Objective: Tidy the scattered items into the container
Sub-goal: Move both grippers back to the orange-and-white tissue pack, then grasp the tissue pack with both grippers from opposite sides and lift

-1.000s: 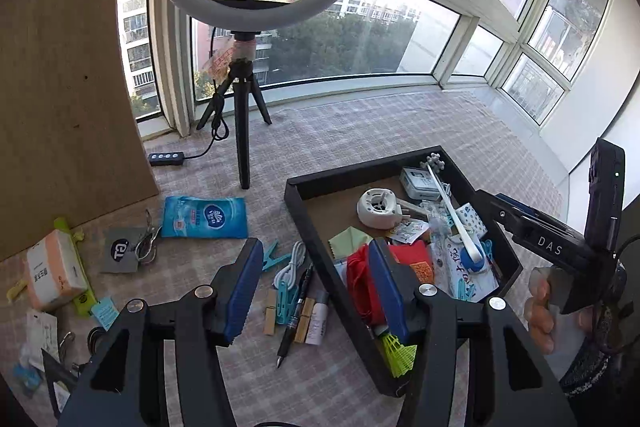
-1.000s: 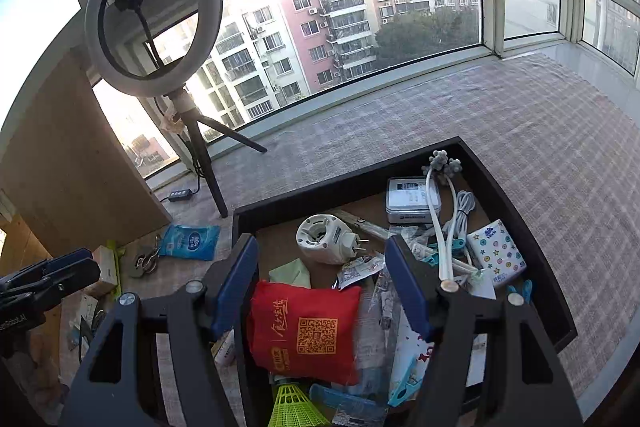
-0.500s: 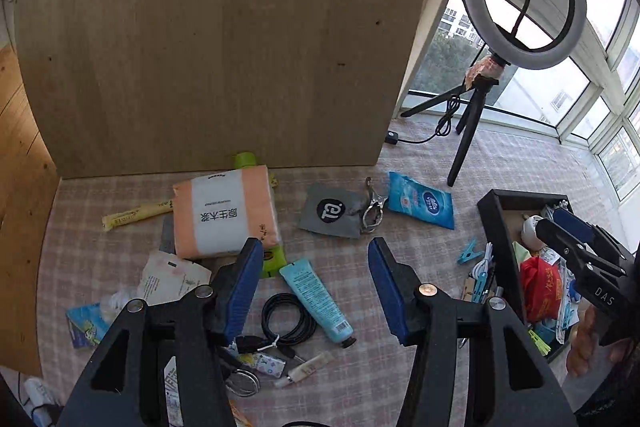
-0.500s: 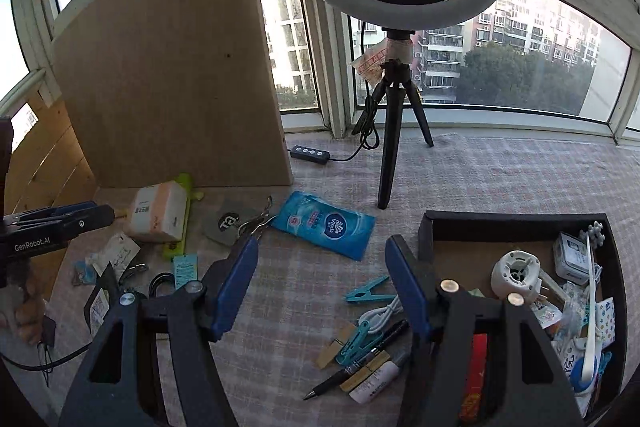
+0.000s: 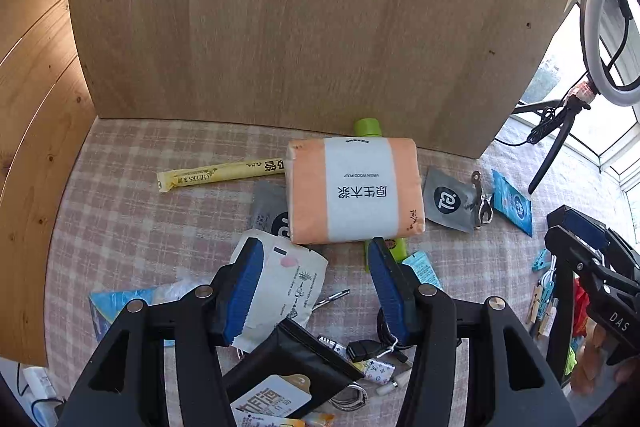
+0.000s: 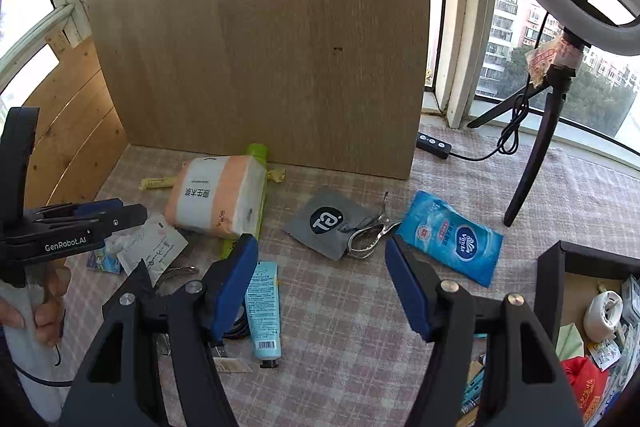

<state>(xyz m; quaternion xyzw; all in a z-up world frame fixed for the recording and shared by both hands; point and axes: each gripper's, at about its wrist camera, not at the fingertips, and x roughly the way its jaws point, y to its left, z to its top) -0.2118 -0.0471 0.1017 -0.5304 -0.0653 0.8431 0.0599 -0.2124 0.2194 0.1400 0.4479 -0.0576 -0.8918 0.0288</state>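
Observation:
My left gripper (image 5: pixel 316 267) is open and empty, just in front of an orange-and-white tissue pack (image 5: pixel 354 195) that lies on a green tube (image 5: pixel 368 127). A white sachet (image 5: pixel 280 291) lies under its left finger. My right gripper (image 6: pixel 320 267) is open and empty above the checked cloth, near a grey pouch (image 6: pixel 328 221), metal clip (image 6: pixel 368 235), blue wipes pack (image 6: pixel 450 237) and teal tube (image 6: pixel 262 307). The black container (image 6: pixel 560 267) holding several items sits at the right edge. The tissue pack also shows in the right wrist view (image 6: pixel 218 195).
A wooden board (image 5: pixel 300 19) stands upright behind the items. A ring light on a tripod (image 6: pixel 536 131) and a power strip (image 6: pixel 434 145) stand at the right. A yellow stick pack (image 5: pixel 220 173), black pouch (image 5: pixel 288 367) and cable (image 5: pixel 372 347) lie on the cloth.
Both grippers have swung left, away from the black container, over the scattered items. The left one has closed in on the tissue pack. Both stay open and empty.

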